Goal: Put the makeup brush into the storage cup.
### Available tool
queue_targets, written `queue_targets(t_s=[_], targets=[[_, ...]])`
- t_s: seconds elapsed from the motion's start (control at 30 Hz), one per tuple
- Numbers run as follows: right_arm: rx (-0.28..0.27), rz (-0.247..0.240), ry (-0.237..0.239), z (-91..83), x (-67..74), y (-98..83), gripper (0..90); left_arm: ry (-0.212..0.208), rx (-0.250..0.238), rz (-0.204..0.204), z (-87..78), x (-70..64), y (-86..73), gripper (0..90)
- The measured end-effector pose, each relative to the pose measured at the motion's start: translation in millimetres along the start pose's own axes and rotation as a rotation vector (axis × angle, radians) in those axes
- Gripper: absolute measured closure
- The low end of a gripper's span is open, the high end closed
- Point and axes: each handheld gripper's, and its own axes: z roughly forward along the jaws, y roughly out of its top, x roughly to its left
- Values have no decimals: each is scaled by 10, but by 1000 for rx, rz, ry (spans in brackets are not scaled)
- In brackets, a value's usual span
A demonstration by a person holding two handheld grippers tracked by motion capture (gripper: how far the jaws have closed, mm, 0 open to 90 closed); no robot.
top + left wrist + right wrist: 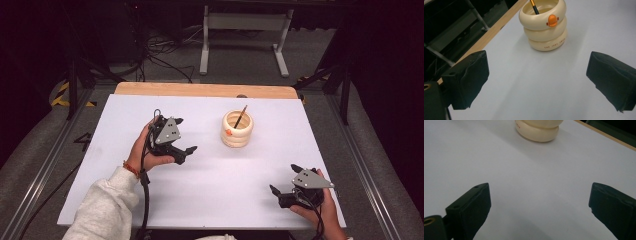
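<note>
A cream ringed pen holder [237, 129] with an orange duck beak stands upright on the white table [210, 165], right of centre. A dark pen with an orange tip [240, 116] leans inside it. My left gripper [185, 135] is held open to the left of the holder, pointing at it; the holder [544, 23] stands well beyond the jaws, which have nothing between them. My right gripper [284, 179] rests open near the front right corner. In its view the holder's base [537, 131] is far ahead, and the jaws are wide apart over bare table.
A wooden strip [205, 90] runs along the table's far edge. Beyond it are a white metal stand [245, 35] and loose cables [160, 50] on the floor. Metal rails [370, 165] flank the table on both sides.
</note>
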Motion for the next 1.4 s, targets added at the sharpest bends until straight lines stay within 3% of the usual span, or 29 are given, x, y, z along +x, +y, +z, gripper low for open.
queue_targets(t_s=[1.0,1.4], targets=[[-2,0,-4,-10,-8,1,48,16,-11,-32,-227,-30,-263,51],[-2,2,-7,-14,-12,0,48,12,20,-12,-292,-97,-347,52]])
